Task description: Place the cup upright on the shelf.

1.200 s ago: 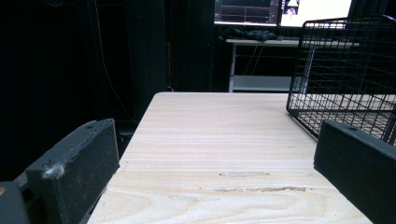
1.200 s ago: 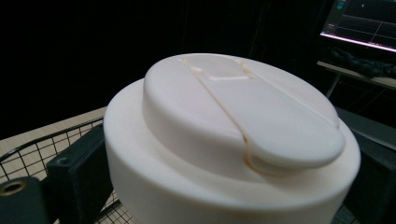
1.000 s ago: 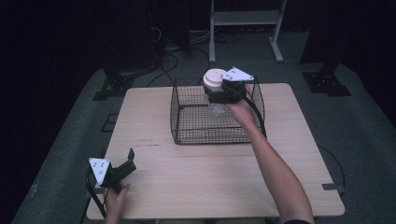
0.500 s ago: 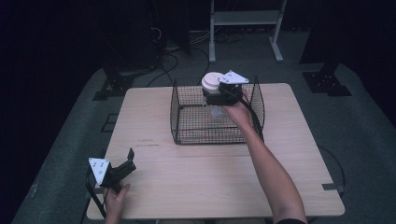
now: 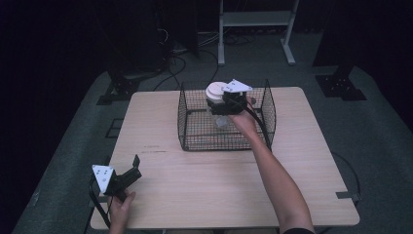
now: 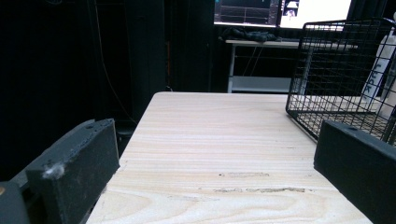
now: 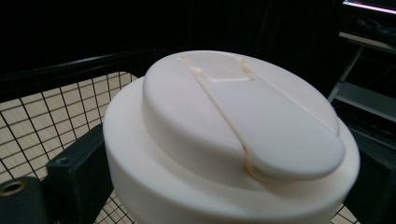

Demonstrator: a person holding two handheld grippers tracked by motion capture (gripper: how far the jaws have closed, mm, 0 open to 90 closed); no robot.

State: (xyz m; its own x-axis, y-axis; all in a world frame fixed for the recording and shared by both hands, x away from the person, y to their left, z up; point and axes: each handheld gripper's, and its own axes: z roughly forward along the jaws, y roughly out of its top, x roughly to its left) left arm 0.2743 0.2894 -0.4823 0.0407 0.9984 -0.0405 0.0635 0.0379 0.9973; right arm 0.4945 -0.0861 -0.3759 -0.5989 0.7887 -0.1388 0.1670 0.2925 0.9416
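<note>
A jar with a wide white lid (image 5: 214, 91) hangs over the back half of a black wire basket (image 5: 226, 146), its clear body down between the basket walls. My right gripper (image 5: 217, 104) is shut on the jar just below the lid. In the right gripper view the lid (image 7: 229, 135) sits between both black jaws, with basket mesh behind it. My left gripper (image 5: 136, 167) rests at the table's front left corner, held by a hand, jaws open and nothing between them. In the left gripper view, the left gripper (image 6: 217, 163) looks across bare wood toward the basket (image 6: 336, 70).
The light wooden table (image 5: 219, 180) stands on grey floor in a dark room. A white metal stand (image 5: 253, 19) and cables lie beyond the far edge. The person's right forearm (image 5: 277, 180) stretches across the table's right half to the basket.
The right gripper with the jar has shifted slightly left and lower into the basket. The left gripper has not moved.
</note>
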